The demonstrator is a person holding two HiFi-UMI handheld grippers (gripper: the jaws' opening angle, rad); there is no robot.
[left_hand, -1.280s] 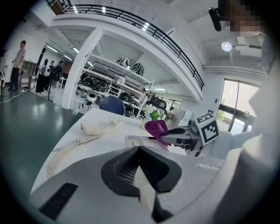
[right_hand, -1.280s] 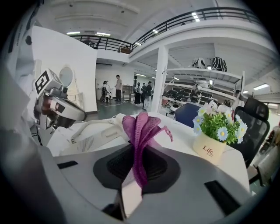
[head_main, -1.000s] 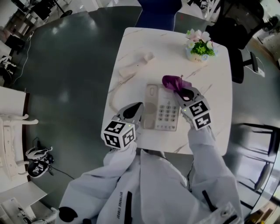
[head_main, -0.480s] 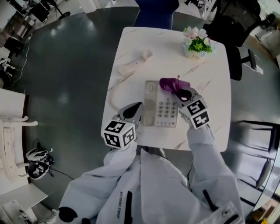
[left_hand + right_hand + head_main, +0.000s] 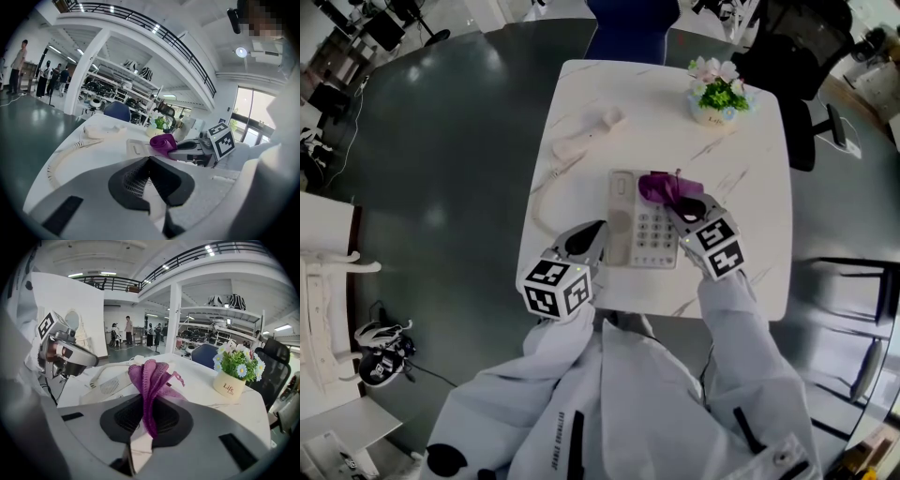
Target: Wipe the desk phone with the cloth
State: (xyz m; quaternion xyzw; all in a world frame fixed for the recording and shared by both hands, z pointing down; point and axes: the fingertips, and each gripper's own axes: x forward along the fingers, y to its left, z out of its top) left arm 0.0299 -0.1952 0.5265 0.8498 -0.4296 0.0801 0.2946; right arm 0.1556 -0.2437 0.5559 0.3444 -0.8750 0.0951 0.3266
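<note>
Head view puts the purple cloth [image 5: 661,187] bunched on the far end of the desk phone [image 5: 624,223], just above the keypad [image 5: 654,236] and beside the bare cradle. Right gripper view shows the cloth [image 5: 151,377] rising in folds straight out of the right gripper [image 5: 145,420], whose fingers are clamped on its lower end, the free part fanning out ahead of the tips. The left gripper [image 5: 589,238] sits at the phone's near left edge; its own view shows its fingers [image 5: 136,180] pressed together with nothing between them, and whether they touch the phone's casing is hard to judge from above. The handset [image 5: 583,139] lies off the base on the white marbled surface [image 5: 755,197], farther back and to the left, with its cord [image 5: 540,201] curving along the left edge. A small pot of flowers [image 5: 718,94] stands near the far right corner, well apart from the phone.
</note>
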